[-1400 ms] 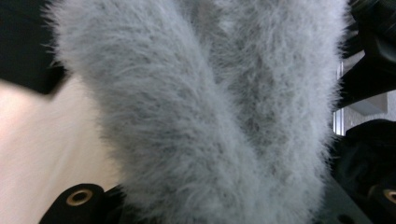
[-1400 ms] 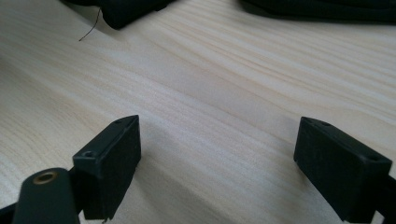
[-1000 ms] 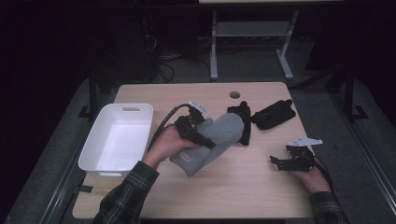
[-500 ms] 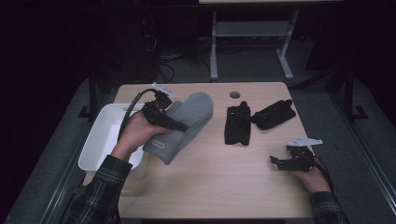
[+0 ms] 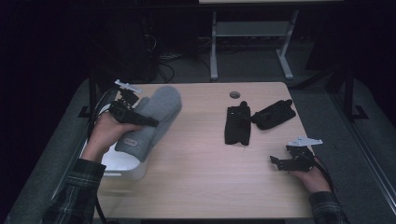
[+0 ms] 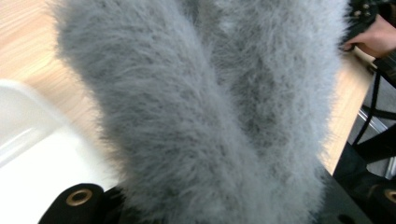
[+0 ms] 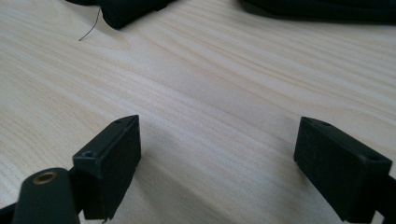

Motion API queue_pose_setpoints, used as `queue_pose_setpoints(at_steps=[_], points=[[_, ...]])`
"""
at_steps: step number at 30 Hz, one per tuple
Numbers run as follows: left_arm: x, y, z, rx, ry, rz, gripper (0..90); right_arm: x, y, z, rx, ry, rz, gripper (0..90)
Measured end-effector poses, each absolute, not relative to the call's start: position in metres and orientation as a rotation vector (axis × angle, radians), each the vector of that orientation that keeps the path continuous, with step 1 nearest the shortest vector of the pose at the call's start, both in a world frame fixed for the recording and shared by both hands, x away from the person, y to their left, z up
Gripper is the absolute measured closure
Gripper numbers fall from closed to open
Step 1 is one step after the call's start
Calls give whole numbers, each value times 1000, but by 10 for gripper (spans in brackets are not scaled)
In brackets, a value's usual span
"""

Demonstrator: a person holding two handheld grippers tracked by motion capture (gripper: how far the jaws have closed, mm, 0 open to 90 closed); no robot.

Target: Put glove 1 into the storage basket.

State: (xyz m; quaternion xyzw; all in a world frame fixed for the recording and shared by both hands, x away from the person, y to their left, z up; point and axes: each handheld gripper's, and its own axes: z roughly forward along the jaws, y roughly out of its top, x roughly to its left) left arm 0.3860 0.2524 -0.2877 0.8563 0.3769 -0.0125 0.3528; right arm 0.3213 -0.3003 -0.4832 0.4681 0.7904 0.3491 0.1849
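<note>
Nearest the person, the right gripper [image 5: 280, 163] rests on the pale wooden table [image 5: 205, 172] at its right front corner; in the right gripper view its two black jaws stand wide apart over bare wood, holding nothing. The left gripper [image 5: 152, 123] is raised at the table's left edge, clamped on a fluffy grey fabric mitten [image 5: 152, 116]; the mitten hangs partly over the white plastic rectangular bin [image 5: 122, 167], its lower end above the bin's near corner and its rounded top tilted out over the table.

The mitten looks light, soft and floppy, not fragile and not slippery; the long pile gives the jaws plenty to bite on, though a pinch through one layer would likely let the rest sag; taking it across the middle of its body, as now, seems to keep it balanced for a drop into the bin.

Farther out, right of centre, lie two black gloves: a flat folded one [image 5: 237, 123] and a second black glove [image 5: 273, 114] angled beside it, their ends touching or nearly so.

The left gripper view gives the fur [image 6: 205, 107] up close, with the bin's white wall [image 6: 28, 135] below it; the high view supplies the layout, which that close view hides.
</note>
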Motion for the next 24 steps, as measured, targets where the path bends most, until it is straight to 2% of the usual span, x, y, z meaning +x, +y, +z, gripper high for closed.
queue_pose_setpoints(at_steps=[11, 24], points=[[385, 324, -306, 2125, 1176, -9, 663, 321, -300, -483, 1317, 2227, 982, 145], [403, 346, -365, 2117, 1333, -90, 657, 321, -300, -483, 1320, 2225, 981, 145]])
